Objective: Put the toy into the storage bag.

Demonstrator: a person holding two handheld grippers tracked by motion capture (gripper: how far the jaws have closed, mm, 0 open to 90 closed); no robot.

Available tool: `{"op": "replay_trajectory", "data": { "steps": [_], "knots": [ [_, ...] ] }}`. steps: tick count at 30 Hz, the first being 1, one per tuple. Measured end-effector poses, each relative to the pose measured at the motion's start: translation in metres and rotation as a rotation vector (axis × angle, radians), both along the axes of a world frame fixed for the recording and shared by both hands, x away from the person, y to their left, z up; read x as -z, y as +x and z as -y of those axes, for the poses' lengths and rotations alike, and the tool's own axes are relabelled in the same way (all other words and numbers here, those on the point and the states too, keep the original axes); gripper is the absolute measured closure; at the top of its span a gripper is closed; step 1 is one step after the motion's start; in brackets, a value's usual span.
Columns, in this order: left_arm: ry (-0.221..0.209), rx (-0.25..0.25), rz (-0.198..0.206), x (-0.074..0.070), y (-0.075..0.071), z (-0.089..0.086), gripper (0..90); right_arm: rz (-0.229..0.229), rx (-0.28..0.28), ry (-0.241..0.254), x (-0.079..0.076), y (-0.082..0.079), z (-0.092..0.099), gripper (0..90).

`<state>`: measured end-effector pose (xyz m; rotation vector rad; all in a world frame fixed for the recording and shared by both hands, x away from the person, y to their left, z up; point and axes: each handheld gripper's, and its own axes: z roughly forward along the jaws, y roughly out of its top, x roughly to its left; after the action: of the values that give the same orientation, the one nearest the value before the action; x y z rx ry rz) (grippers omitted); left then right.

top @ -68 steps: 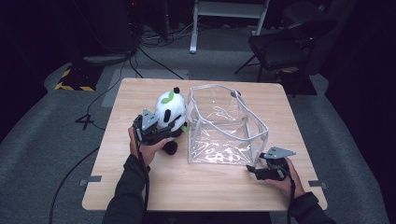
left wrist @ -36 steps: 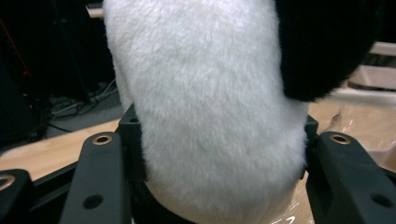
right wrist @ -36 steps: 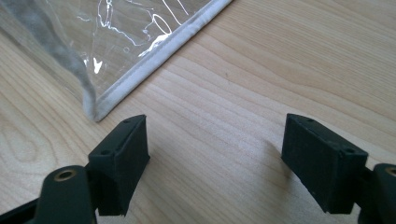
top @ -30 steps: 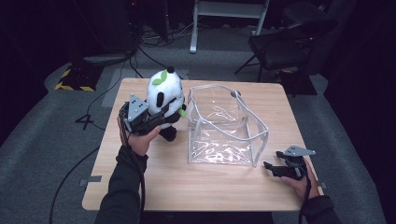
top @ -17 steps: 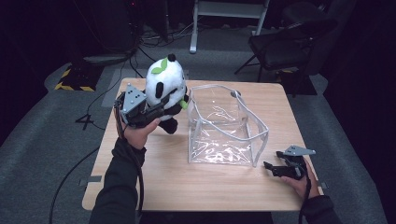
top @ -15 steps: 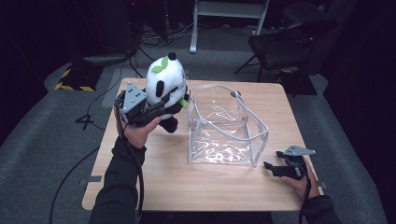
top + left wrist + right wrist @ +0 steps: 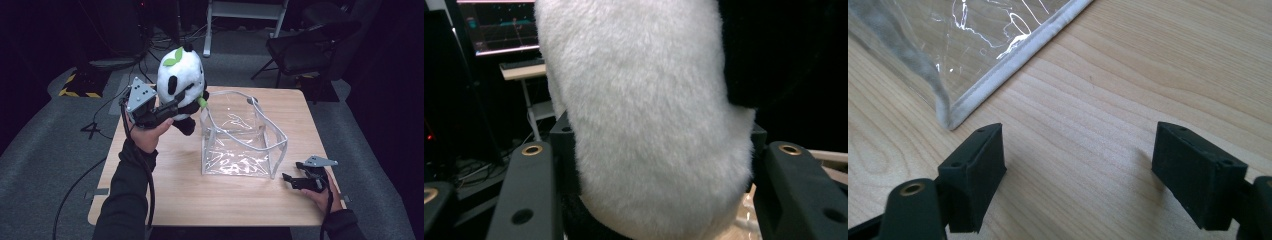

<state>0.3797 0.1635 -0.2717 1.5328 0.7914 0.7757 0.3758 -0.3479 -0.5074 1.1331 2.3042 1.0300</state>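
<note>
A black-and-white plush panda (image 7: 181, 82) with a green leaf on its head hangs in the air over the table's far left part. My left gripper (image 7: 170, 107) is shut on its body, and its white fur (image 7: 649, 115) bulges between the two jaws. To the panda's right a clear plastic bag (image 7: 240, 137) with grey edging stands open on the wooden table (image 7: 165, 195). By the table's right edge my right gripper (image 7: 289, 180) rests open, nothing between its fingers (image 7: 975, 175). The bag's lower corner (image 7: 950, 117) lies just ahead of it.
A black chair (image 7: 310, 45) and a white table frame (image 7: 245, 12) stand beyond the far edge. Cables and a yellow-black striped strip (image 7: 77, 87) lie on the grey floor at the left. Bare wood stretches along the front of the table.
My left gripper has lifted the panda off the table and carried it higher, toward the bag's left rim. The right gripper drew back to the table's right edge earlier and has stayed there since.
</note>
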Motion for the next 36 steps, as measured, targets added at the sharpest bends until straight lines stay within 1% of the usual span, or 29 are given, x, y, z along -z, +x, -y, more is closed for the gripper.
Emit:
{"op": "replay_trajectory", "data": {
  "steps": [3, 6, 7, 8, 9, 11, 14, 16, 23, 30, 35, 36],
  "knots": [
    [-0.011, 0.017, 0.012, -0.009, -0.001, 0.002, 42.6, 0.0, 0.0, 0.0, 0.0, 0.0, 0.0, 21.3],
    [-0.002, 0.033, 0.025, -0.017, -0.003, 0.01, 42.5, 0.0, 0.0, 0.0, 0.0, 0.0, 0.0, 21.2],
    [0.003, 0.037, 0.028, -0.019, -0.003, 0.011, 42.4, 0.0, 0.0, 0.0, 0.0, 0.0, 0.0, 21.2],
    [-0.004, 0.041, 0.031, -0.02, -0.003, 0.014, 42.4, 0.0, 0.0, 0.0, 0.0, 0.0, 0.0, 21.2],
    [0.001, 0.047, 0.038, -0.023, -0.004, 0.017, 42.4, -0.001, 0.0, 0.001, 0.0, 0.0, 0.0, 21.2],
    [0.004, 0.047, 0.046, -0.026, -0.005, 0.022, 42.4, -0.001, 0.0, 0.001, 0.0, 0.0, 0.0, 21.2],
    [0.001, 0.072, 0.048, -0.029, -0.005, 0.03, 42.4, -0.001, -0.001, 0.001, 0.0, 0.0, 0.0, 21.2],
    [-0.004, 0.085, 0.049, -0.03, -0.004, 0.036, 42.4, -0.001, -0.001, 0.0, 0.0, 0.0, 0.0, 21.1],
    [0.006, 0.119, 0.053, -0.032, 0.0, 0.058, 42.1, -0.001, 0.0, 0.001, 0.0, 0.0, 0.0, 21.1],
    [0.015, 0.155, 0.046, -0.03, 0.004, 0.08, 41.7, -0.001, -0.002, 0.001, 0.0, 0.0, 0.0, 20.9],
    [-0.004, 0.187, 0.039, -0.026, 0.005, 0.093, 41.5, -0.001, -0.003, 0.0, 0.0, 0.0, 0.0, 20.6],
    [-0.003, 0.192, 0.037, -0.025, 0.005, 0.096, 41.5, -0.002, -0.003, 0.0, 0.0, 0.0, 0.0, 20.6]
  ]
}}
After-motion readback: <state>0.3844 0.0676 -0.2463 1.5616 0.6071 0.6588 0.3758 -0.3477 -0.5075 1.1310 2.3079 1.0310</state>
